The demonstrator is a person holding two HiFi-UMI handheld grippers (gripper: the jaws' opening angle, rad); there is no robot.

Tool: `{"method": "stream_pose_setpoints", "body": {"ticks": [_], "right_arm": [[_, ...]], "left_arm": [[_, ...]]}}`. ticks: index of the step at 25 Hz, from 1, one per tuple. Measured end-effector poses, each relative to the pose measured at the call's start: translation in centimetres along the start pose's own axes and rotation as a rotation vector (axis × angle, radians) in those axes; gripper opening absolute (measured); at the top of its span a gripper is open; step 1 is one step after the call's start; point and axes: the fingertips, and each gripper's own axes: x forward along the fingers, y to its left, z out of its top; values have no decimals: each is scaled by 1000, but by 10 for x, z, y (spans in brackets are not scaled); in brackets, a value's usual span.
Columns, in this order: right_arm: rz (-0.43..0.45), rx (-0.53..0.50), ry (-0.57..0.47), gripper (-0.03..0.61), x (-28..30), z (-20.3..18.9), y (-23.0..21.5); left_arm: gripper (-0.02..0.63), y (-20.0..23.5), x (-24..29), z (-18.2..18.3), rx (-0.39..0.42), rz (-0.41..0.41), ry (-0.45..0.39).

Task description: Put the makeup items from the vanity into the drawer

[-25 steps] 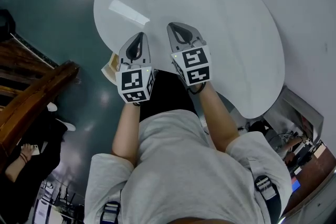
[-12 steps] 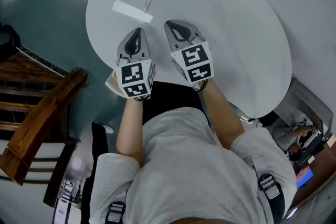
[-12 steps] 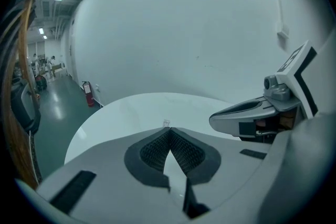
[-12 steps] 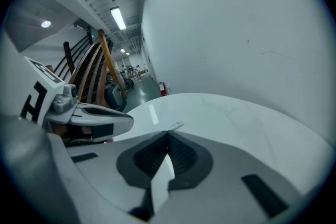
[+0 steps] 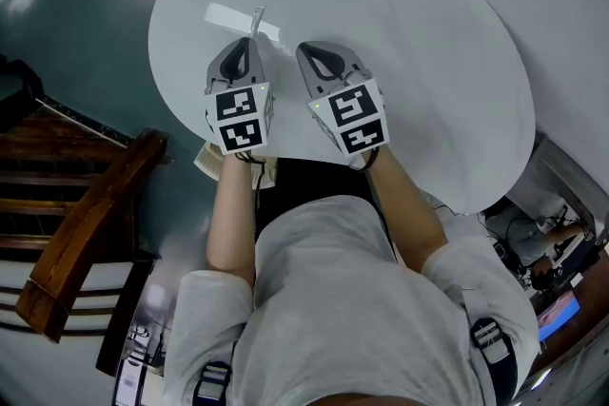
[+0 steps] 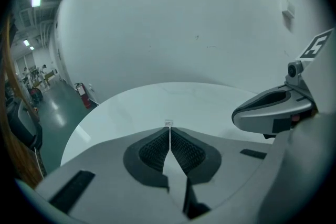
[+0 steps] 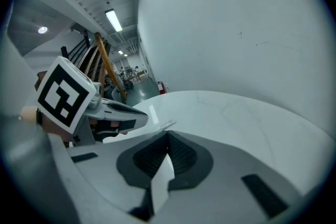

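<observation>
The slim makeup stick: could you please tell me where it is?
In the head view the makeup stick lies on the white table, left of centre, just beyond the left gripper; the right gripper is further right.

Slim, pale silvery makeup stick [image 5: 257, 18], lying flat on the smooth, white, round vanity top [image 5: 428, 62], in its far left part. The stick's long axis runs roughly near to far, slightly tilted. Its finer detail is too small to tell.

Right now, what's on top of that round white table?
One slim pale stick, just beyond the shut left hand-held gripper. The tabletop beneath it and the right hand-held gripper is covered.
</observation>
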Motion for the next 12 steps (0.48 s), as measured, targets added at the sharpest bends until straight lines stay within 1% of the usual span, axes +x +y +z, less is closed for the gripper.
{"method": "stream_pose_setpoints", "body": {"ticks": [5, 6, 8, 9, 12], "right_arm": [[0, 9, 3, 14, 0, 0, -11], [0, 12, 3, 14, -1, 0, -13], [1, 15, 3, 14, 0, 0, -16], [1, 16, 5, 14, 0, -1, -18], [-1, 19, 6, 14, 0, -2, -24]], "left_arm": [[11, -2, 18, -1, 11, -24, 61], [25, -1, 21, -2, 10, -25, 75], [105, -1, 28, -5, 12, -31, 110], [123, -1, 31, -8, 10, -40, 130], [130, -4, 42, -11, -3, -59, 171]]}}
